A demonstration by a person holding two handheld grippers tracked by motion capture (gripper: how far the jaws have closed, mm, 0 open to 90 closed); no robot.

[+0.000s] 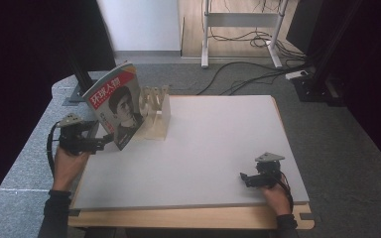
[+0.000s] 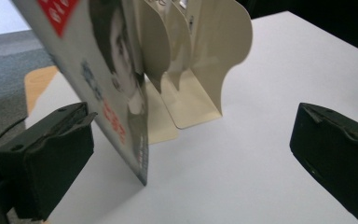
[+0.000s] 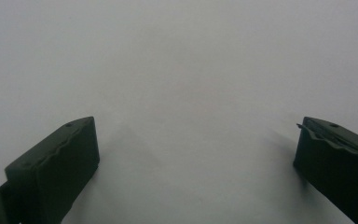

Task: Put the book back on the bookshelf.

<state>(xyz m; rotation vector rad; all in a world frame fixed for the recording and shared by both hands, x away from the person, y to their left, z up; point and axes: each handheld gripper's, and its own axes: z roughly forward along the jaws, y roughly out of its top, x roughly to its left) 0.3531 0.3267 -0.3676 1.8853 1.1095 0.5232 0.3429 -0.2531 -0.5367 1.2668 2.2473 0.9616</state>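
Left gripper wide open, magazine between its jaws, just beside the left one, maybe touching. Magazine tilted, leaning on a cream book rack at the table's far left. Right gripper open too, low over bare tabletop.

Grey carpet lay under the table; cables trailed beneath a white desk frame.
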